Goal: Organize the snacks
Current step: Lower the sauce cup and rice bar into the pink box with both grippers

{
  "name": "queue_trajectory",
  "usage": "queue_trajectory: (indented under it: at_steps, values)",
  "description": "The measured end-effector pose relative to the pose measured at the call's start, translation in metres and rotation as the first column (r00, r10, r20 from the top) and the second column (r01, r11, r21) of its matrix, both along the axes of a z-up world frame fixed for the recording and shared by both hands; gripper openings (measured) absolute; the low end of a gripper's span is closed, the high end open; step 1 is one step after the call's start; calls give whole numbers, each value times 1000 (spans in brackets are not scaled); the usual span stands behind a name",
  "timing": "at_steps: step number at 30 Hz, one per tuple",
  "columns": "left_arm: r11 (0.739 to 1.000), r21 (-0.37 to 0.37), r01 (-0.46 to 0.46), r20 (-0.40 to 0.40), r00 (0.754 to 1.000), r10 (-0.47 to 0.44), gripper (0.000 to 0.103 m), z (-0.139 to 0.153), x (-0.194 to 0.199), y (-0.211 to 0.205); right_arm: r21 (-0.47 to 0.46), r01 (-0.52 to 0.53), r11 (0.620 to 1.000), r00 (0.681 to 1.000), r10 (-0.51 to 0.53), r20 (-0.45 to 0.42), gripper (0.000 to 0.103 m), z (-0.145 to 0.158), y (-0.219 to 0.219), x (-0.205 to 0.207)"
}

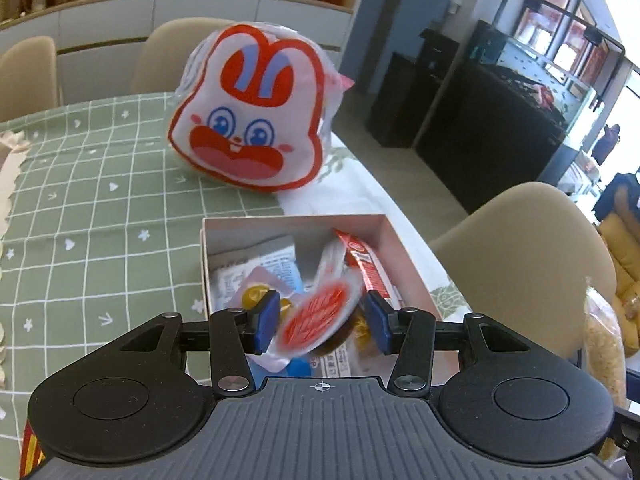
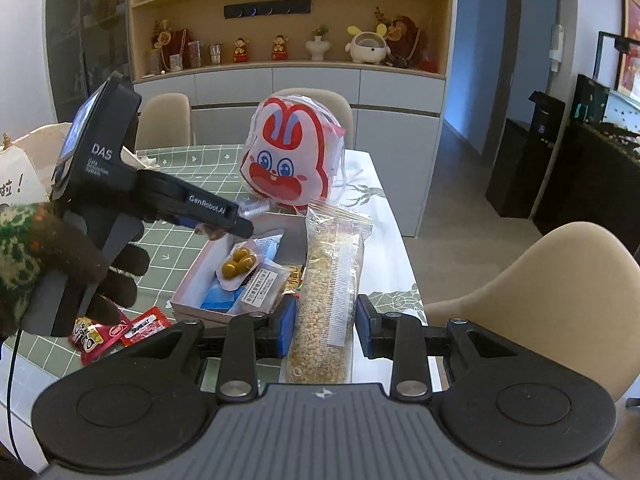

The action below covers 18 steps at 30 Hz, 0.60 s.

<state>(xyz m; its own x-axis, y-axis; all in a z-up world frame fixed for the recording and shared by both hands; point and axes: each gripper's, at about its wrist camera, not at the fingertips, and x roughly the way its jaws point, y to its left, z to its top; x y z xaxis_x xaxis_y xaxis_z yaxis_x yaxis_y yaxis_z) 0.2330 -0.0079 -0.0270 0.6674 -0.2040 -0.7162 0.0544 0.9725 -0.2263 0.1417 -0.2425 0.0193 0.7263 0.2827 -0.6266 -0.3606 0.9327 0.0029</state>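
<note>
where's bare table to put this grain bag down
Bare green cloth lies left of the box, in front of the rabbit bag. The box is crowded, and red packets crowd the near-left corner.

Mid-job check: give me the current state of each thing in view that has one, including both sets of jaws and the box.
Left gripper: jaws open, red-and-white snack packet between them, blurred, above the box.
Right gripper: jaws shut on clear grain bag, held upright.
Box: open, no lid on, partly filled with snacks.
Rabbit-face bag: standing upright on the table behind the box.
Red snack packets: lying on the tablecloth, outside the box.
</note>
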Motion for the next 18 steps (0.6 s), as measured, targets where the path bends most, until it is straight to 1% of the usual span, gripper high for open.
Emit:
queue_trajectory:
  at_steps: [3, 7, 12, 15, 18]
  values:
    - [1000, -2, -13, 8, 1000, 13, 52, 0, 2, 7, 9, -3, 1000, 1000, 3, -29, 31, -5, 2, 11]
    - [998, -57, -30, -4, 1000, 29, 52, -1, -10, 21, 28, -9, 1000, 997, 11, -78, 31, -15, 17, 39]
    - [993, -115, -38, -44, 998, 34, 52, -18, -49, 37, 10, -15, 1000, 992, 16, -122, 31, -31, 46, 73]
    - [991, -123, -49, -94, 995, 38, 52, -34, -78, 45, 1, -26, 1000, 987, 26, -160, 31, -47, 66, 92]
    - [991, -113, -69, -148, 988, 52, 52, -51, -105, 53, -18, -37, 999, 983, 33, -182, 31, -61, 85, 105]
